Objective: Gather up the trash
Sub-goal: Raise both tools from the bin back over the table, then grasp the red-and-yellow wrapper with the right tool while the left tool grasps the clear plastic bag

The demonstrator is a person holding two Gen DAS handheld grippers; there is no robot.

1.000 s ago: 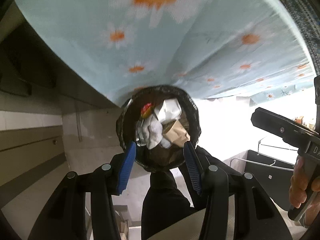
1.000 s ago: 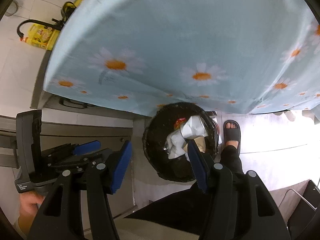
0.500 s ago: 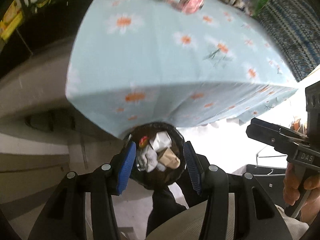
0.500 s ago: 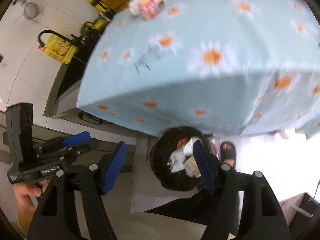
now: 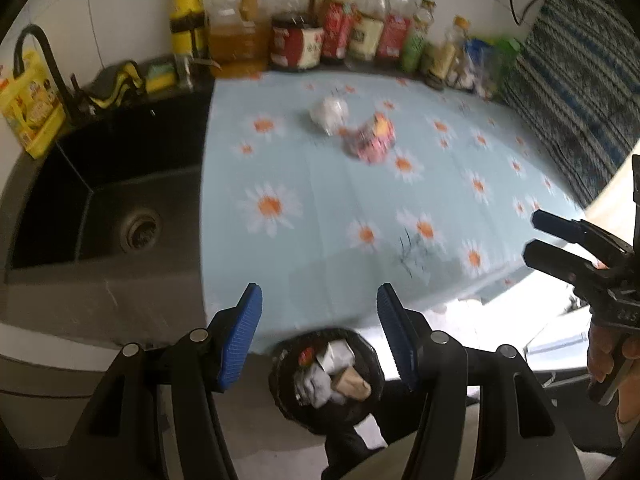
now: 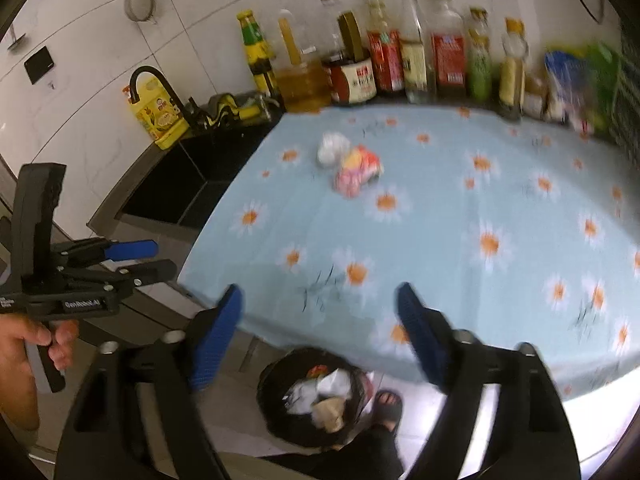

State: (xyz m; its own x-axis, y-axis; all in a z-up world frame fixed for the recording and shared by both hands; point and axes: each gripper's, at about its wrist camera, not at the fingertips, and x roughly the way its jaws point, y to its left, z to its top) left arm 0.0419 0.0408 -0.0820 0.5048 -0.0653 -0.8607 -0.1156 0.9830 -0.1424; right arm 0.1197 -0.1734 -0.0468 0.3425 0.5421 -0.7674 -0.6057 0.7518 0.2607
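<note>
My left gripper [image 5: 319, 332] hangs above the near edge of the counter, its blue-padded jaws opening with nothing between them. My right gripper [image 6: 320, 336] is spreading wider still, also empty, tilted down over the same near edge. Each one shows from the side in the other's view, with my hand [image 6: 24, 344] wrapped round the left handle.

The trash yet on the counter lies on the pale blue daisy-print cloth [image 6: 440, 220], toward the far edge and closer to the sink side: a crumpled white paper ball [image 6: 333, 148] and, touching it on the near side, a crinkled pink and yellow wrapper [image 6: 356, 174]. Both are blurred, so I cannot read the print.

Down on the floor, just under the cloth's near edge, stands the round black-lined trash bin [image 5: 326, 376], holding white crumpled paper, a brown paper piece and something red. My sandalled foot [image 6: 388, 404] is beside it.

Left of the cloth is the black sink [image 5: 100, 200] with its black curved faucet [image 6: 156, 80]. A row of sauce and oil bottles [image 6: 400, 60] lines the far wall.
</note>
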